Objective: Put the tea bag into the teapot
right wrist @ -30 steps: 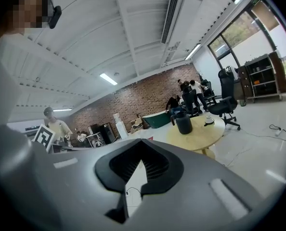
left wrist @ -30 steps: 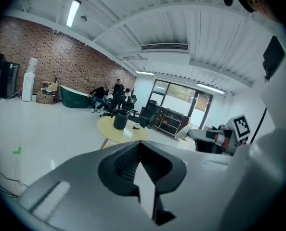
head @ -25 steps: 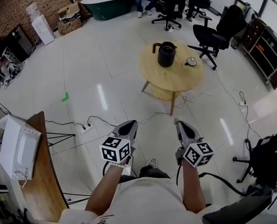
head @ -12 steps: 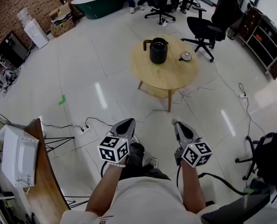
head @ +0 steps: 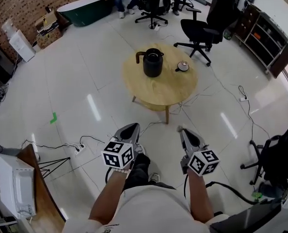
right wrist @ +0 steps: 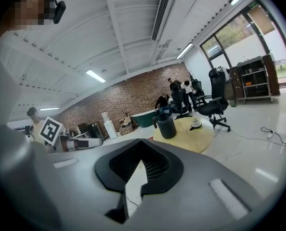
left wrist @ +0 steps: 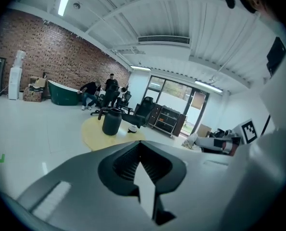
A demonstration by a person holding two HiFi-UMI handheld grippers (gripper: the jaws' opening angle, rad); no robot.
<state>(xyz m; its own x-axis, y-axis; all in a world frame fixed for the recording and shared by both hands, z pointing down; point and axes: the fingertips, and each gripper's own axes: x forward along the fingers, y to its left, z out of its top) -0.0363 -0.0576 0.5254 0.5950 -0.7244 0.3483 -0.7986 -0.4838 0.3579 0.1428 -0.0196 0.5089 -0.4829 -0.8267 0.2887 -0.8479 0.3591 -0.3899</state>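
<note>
the left gripper [head: 129, 126] and right gripper [head: 183, 130] are held side by side in front of the person, over bare floor [head: 86, 81] and well apart from the table [head: 163, 89]. in its own view the left gripper [left wrist: 140, 146] has its jaws together at the tips with nothing between them. the right gripper [right wrist: 142, 146] shows the same, tips meeting and empty.

the round wooden table stands ahead. the black teapot [head: 152, 62] sits upright on its far half, lid on, handle to the left. just to its right is a small dish [head: 183, 67] with something pale on it – too small to tell whether that is the tea bag. both gripper views look towards the teapot [left wrist: 111, 121] [right wrist: 166, 125] and the dish [left wrist: 132, 129] [right wrist: 196, 124].

a black chair [head: 202, 30] stands behind the table, and a green tub [head: 81, 8] lies by the brick wall – people sit near it.
</note>
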